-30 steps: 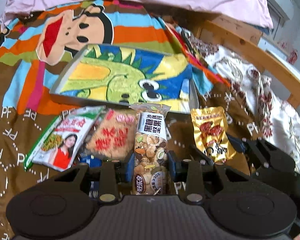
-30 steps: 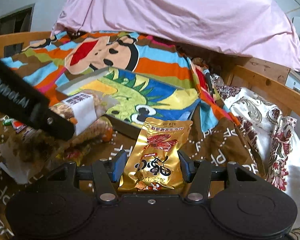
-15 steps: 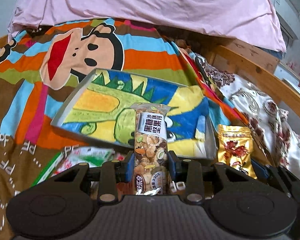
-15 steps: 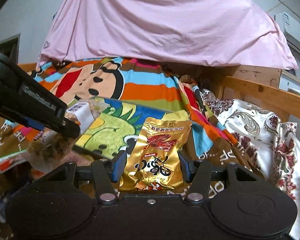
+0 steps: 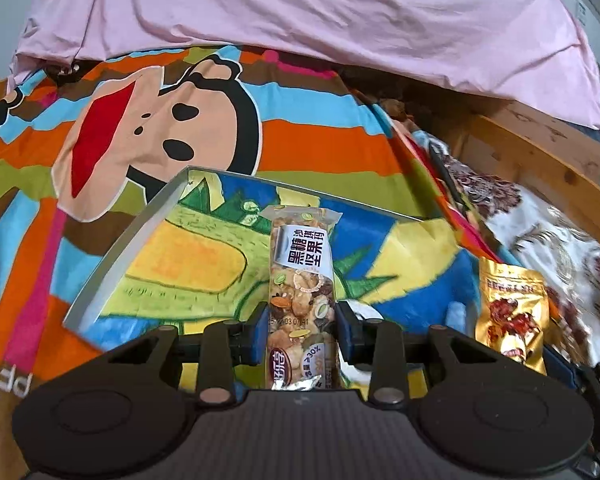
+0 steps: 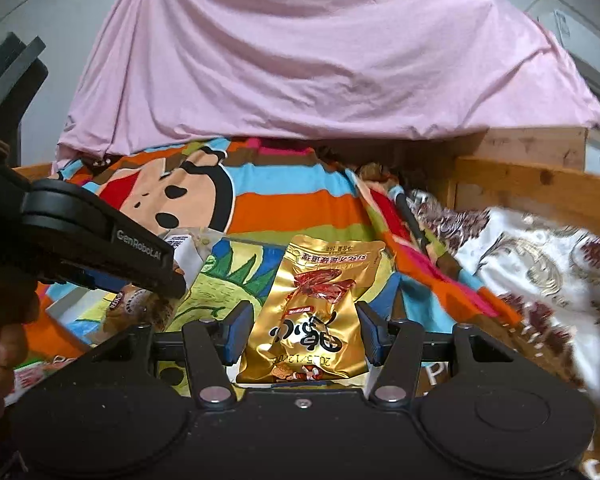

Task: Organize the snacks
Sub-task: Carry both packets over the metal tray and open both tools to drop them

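Observation:
My left gripper (image 5: 302, 330) is shut on a clear nut-bar packet (image 5: 302, 280) with a white label, held upright over the near part of the tray (image 5: 116, 256). The tray has grey walls and a green cartoon dinosaur on its floor. My right gripper (image 6: 304, 332) is shut on a gold snack pouch (image 6: 320, 308), standing upright over the tray's right end (image 6: 228, 276). The same gold pouch (image 5: 512, 316) shows at the right of the left wrist view. The left gripper's black body (image 6: 100, 248) crosses the left of the right wrist view, with its nut-bar packet (image 6: 140, 308) below it.
The tray lies on a striped cartoon-monkey blanket (image 5: 148, 128) on a bed. A pink sheet (image 5: 300, 12) is heaped at the back. A wooden bed rail (image 5: 540, 168) and a floral cloth (image 6: 540, 264) lie to the right. A person's hand (image 6: 0, 336) shows at the left edge.
Both grippers have lifted their packets off the blanket and carried them forward over the tray. The loose snack packets lying in front of the tray have dropped out of the left wrist view.

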`<state>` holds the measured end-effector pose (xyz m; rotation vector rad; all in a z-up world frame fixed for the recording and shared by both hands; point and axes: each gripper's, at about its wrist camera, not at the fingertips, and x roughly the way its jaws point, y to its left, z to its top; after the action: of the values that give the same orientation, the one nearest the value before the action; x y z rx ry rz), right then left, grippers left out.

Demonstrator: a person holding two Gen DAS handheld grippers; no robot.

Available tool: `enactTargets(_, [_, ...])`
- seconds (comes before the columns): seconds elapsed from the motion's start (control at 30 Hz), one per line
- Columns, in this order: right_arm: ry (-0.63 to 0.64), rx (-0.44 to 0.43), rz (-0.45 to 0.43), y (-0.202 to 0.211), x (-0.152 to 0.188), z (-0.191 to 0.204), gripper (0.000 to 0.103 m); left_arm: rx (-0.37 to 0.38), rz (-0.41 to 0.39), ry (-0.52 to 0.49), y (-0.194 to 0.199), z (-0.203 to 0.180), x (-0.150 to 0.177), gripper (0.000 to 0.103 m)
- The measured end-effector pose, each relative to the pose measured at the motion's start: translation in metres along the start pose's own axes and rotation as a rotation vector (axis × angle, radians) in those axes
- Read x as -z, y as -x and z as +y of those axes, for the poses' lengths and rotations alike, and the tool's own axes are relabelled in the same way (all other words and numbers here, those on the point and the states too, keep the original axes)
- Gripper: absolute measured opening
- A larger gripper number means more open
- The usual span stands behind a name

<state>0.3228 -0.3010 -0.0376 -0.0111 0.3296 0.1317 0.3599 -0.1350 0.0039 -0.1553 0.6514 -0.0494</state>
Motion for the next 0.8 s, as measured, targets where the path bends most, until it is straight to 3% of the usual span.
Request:
enactTargets(0.33, [-0.077, 0.001, 0.105, -0.031, 0.012, -0.011, 0.057, -0.045, 0.05, -0.057, -0.055, -0.014, -0.003, 0.038])
enactTargets(0.8, [-0.093, 0.004, 0.164, -0.046, 0.019, -0.011, 0.058, -0.062, 0.096, -0.108, -0.078, -0.025, 0.008, 0.038])
